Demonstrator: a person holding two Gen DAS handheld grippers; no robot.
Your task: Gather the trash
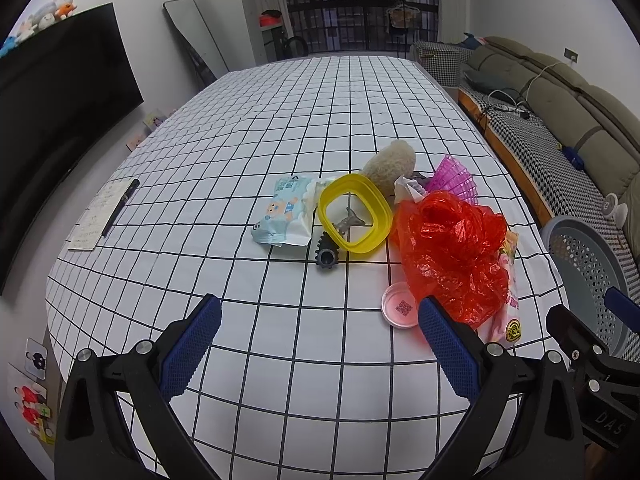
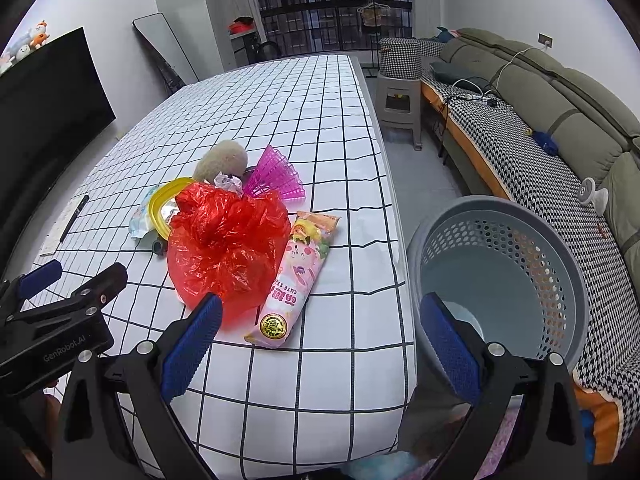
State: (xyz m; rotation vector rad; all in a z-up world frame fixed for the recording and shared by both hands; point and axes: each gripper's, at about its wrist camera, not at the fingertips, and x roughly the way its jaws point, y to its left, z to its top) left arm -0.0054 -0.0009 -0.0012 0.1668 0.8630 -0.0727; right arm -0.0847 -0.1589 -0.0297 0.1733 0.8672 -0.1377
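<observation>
While both grippers hang over the near edge of the checked desk (image 1: 320,120), their blue jaws are spread wide and hold nothing. Just ahead of the left gripper (image 1: 320,320), near its right finger, a pink lid (image 1: 400,306) lies against a crumpled red bag (image 1: 452,252). Farther ahead are a black roller (image 1: 328,254), a yellow ring (image 1: 354,212) and a wipes packet (image 1: 282,216). Ahead of the right gripper (image 2: 320,320) lies a pink snack wrapper (image 2: 298,276), touching the red bag. A grey basket (image 2: 500,272) stands beside the desk, off that gripper's right finger.
</observation>
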